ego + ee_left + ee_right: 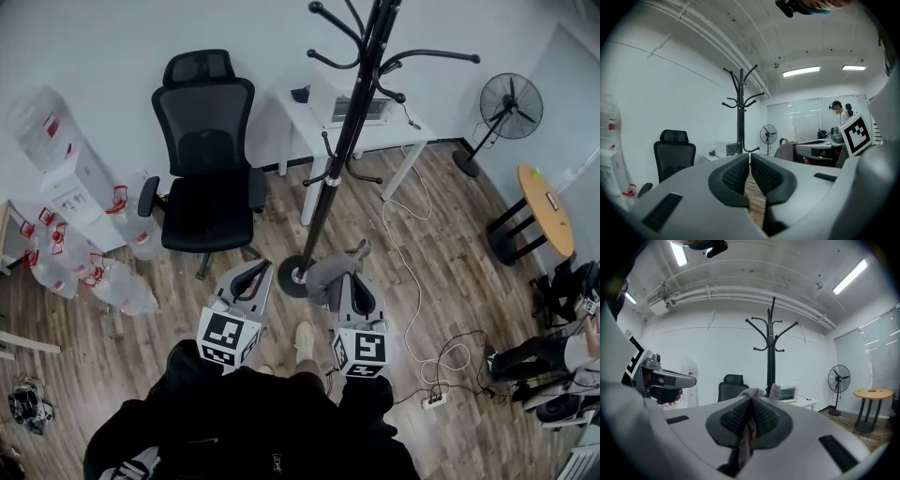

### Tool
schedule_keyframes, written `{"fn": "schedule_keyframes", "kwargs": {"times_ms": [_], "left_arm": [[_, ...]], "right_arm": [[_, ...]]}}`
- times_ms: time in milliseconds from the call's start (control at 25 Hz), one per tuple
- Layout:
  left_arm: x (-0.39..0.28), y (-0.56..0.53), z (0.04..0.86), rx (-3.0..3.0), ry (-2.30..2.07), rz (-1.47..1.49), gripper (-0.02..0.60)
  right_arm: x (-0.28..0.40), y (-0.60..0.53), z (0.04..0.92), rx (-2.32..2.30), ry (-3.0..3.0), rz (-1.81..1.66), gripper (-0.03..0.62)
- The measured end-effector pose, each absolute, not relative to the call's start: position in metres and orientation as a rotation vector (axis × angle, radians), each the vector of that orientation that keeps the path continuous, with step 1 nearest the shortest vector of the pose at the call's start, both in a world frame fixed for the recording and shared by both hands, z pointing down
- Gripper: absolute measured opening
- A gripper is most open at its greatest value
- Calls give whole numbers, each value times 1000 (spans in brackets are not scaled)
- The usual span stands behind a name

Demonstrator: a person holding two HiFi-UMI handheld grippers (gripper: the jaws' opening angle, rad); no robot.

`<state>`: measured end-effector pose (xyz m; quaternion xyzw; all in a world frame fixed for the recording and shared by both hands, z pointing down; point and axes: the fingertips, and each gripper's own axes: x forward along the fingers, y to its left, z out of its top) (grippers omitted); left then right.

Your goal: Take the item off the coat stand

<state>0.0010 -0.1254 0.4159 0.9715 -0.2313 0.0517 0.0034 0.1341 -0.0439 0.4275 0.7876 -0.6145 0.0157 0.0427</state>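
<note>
Right gripper (750, 403): jaws pressed together on a fold of grey cloth (744, 439). We see the fabric squeezed between the ribbed pads, with a crumpled edge poking out past the tips. Left gripper (750, 161): jaws closed to a thin slit with nothing between them, only floor showing through. In the head view the cloth (323, 274) hangs bunched from the right gripper (351, 281), low down, just beside the base of the coat stand (349, 141) on its right. The left gripper (251, 278) sits just on the other side of that base. Every hook of the coat stand that we can see is bare, so we judge the item to be off the stand and the task all but done. Handling: the cloth looks soft, light and limp. It folds and drapes rather than holding a shape, and seems neither fragile nor slippery against ribbed pads. A pinch on a gathered fold, as here, should carry it. A hold on a single thin edge would be more likely to slip out, or to let the rest trail onto the floor. Beyond the coat stand we note a black office chair (204, 159) to its left and a white desk (305, 117) directly behind it.
</note>
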Motion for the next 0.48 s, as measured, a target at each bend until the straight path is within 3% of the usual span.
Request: {"fn": "schedule_keyframes", "kwargs": {"times_ms": [480], "left_arm": [[7,-118,417,3048,-730,167,31]], "right_arm": [[140,-37,427,2411,-1893,43,23]]}}
